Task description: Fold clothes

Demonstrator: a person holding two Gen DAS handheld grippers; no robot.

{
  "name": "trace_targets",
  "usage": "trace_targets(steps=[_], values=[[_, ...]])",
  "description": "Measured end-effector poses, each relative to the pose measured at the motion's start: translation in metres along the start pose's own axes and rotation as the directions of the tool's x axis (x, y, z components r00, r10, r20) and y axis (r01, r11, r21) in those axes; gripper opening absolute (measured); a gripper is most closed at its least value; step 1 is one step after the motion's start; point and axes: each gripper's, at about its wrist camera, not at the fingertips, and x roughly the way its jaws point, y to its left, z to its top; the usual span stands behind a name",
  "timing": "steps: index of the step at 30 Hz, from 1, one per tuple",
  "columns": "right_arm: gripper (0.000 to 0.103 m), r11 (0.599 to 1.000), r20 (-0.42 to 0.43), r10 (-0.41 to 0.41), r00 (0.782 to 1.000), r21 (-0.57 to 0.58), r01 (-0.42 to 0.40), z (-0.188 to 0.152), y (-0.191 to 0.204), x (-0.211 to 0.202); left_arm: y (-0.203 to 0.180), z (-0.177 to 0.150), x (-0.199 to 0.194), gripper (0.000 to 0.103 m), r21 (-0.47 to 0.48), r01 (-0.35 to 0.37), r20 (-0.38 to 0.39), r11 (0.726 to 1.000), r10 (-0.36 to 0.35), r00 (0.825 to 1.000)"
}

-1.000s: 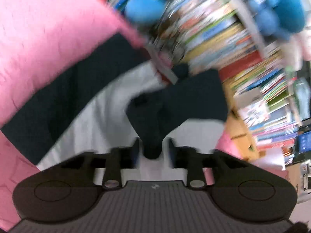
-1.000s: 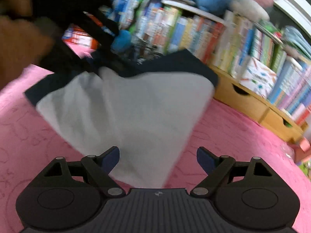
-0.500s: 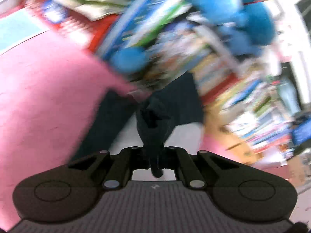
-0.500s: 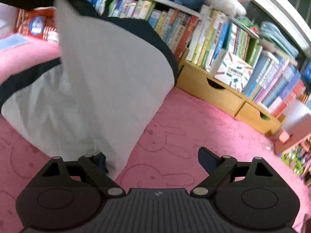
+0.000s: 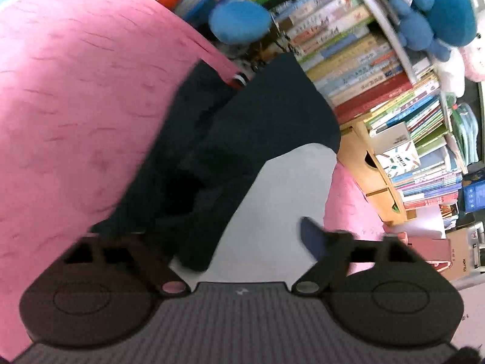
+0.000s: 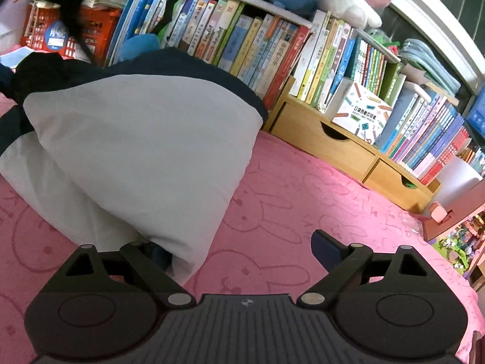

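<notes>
So the garment (image 5: 272, 182) is a two-tone thing, dark navy up top and pale grey below, lying on the pink bunny-print bed cover (image 6: 303, 200). In the left wrist view it sits mid-frame, navy part bunched into lumpy folds left of centre, and the grey panel runs down toward the lower middle. Its long axis slants from the bottom centre up to the upper right, navy end pointing at the bookshelf (image 5: 379, 69). The left gripper (image 5: 242, 242) has just been opening its jaws; they're spread wide now and a navy fold hangs down between them without being pinched. Its left finger is lost against the dark cloth, and that view is a bit blurry.

In the right wrist view the garment (image 6: 145, 151) fills the left half, grey folded over itself. The right gripper (image 6: 239, 251) has jaws wide open too; its left finger is hidden behind the grey edge, so I can't tell whether it touches.
</notes>
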Motion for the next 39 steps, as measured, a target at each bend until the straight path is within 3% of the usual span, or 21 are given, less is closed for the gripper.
trace_targets(steps=[2,3,4,6,8,11,14,16,17,19,20,22,23,25,26,28,29,33,36,38,39], values=[[0.093,1.000,0.007,-0.009,1.000,-0.003,0.009,0.000,0.002,-0.001,-0.003,0.007,0.019,0.050,-0.024,-0.037,-0.002,0.999,0.037,0.999],[0.093,1.000,0.009,-0.013,1.000,-0.009,0.013,0.000,0.003,-0.001,-0.004,0.010,0.020,0.021,-0.034,-0.029,0.003,0.999,0.029,1.000],[0.093,1.000,0.011,-0.016,1.000,-0.026,0.016,0.001,0.004,-0.002,-0.003,0.012,0.014,0.010,-0.043,0.001,0.013,0.999,-0.001,1.000],[0.093,0.995,0.049,-0.043,0.998,-0.086,0.047,0.004,0.011,-0.008,-0.003,0.012,-0.001,0.010,-0.038,0.046,0.035,0.998,-0.045,0.998],[0.093,0.980,0.188,-0.037,0.982,-0.186,0.072,0.004,0.025,-0.025,-0.004,0.008,-0.022,0.010,0.004,0.054,0.045,0.999,-0.054,0.998],[0.093,0.925,0.381,0.132,0.915,-0.378,0.024,0.005,0.059,-0.048,0.005,0.004,-0.035,0.009,-0.045,0.079,0.024,0.996,-0.078,0.997],[0.093,0.859,0.462,0.275,0.843,-0.513,0.001,0.010,0.094,-0.052,0.011,0.004,-0.045,0.009,-0.061,0.085,0.030,0.995,-0.083,0.996],[0.092,0.823,0.494,0.308,0.813,-0.566,0.032,0.017,0.115,-0.044,0.015,0.006,-0.050,0.009,-0.054,0.089,0.028,0.995,-0.088,0.996],[0.092,0.811,0.500,0.313,0.808,-0.584,0.047,0.021,0.123,-0.037,0.016,0.007,-0.051,0.009,-0.046,0.091,0.022,0.995,-0.090,0.996],[0.087,0.795,0.473,0.316,0.822,-0.605,0.042,0.032,0.131,-0.020,0.018,0.008,-0.056,0.009,-0.026,0.096,0.010,0.995,-0.096,0.995],[0.075,0.788,0.457,0.317,0.831,-0.615,0.038,0.039,0.134,-0.012,0.019,0.009,-0.060,0.009,-0.011,0.100,0.002,0.995,-0.100,0.995],[0.038,0.785,0.414,0.332,0.847,-0.619,-0.005,0.049,0.131,-0.003,0.022,0.010,-0.071,0.006,0.006,0.114,0.003,0.993,-0.114,0.993],[0.014,0.784,0.392,0.340,0.855,-0.620,-0.028,0.054,0.128,0.001,0.024,0.011,-0.077,0.006,0.012,0.123,0.005,0.992,-0.123,0.992],[0.010,0.782,0.347,0.357,0.868,-0.619,-0.074,0.064,0.124,0.009,0.033,0.016,-0.090,0.015,-0.002,0.146,0.016,0.989,-0.146,0.989],[0.009,0.782,0.352,0.366,0.861,-0.619,-0.079,0.066,0.119,0.007,0.038,0.020,-0.094,0.023,-0.015,0.157,0.017,0.987,-0.157,0.987],[0.008,0.786,0.378,0.386,0.841,-0.612,-0.086,0.066,0.106,-0.003,0.049,0.032,-0.094,0.059,-0.039,0.175,0.000,0.984,-0.175,0.985],[0.008,0.791,0.391,0.396,0.831,-0.604,-0.092,0.066,0.098,-0.008,0.052,0.038,-0.089,0.067,-0.048,0.183,-0.022,0.982,-0.184,0.983],[0.007,0.789,0.420,0.434,0.797,-0.604,-0.112,0.063,0.079,-0.031,0.048,0.061,-0.041,0.087,-0.064,0.291,-0.181,0.955,-0.298,0.937],[0.007,0.776,0.419,0.458,0.785,-0.619,-0.123,0.061,0.073,-0.042,0.034,0.070,0.005,0.088,-0.039,0.282,-0.293,0.959,-0.281,0.914],[0.007,0.775,0.413,0.461,0.786,-0.619,-0.129,0.060,0.075,-0.043,0.023,0.073,0.030,0.078,-0.020,0.266,-0.325,0.964,-0.258,0.910],[0.006,0.777,0.412,0.459,0.787,-0.616,-0.130,0.059,0.077,-0.042,0.018,0.076,0.041,0.058,-0.014,0.262,-0.333,0.965,-0.251,0.909]])
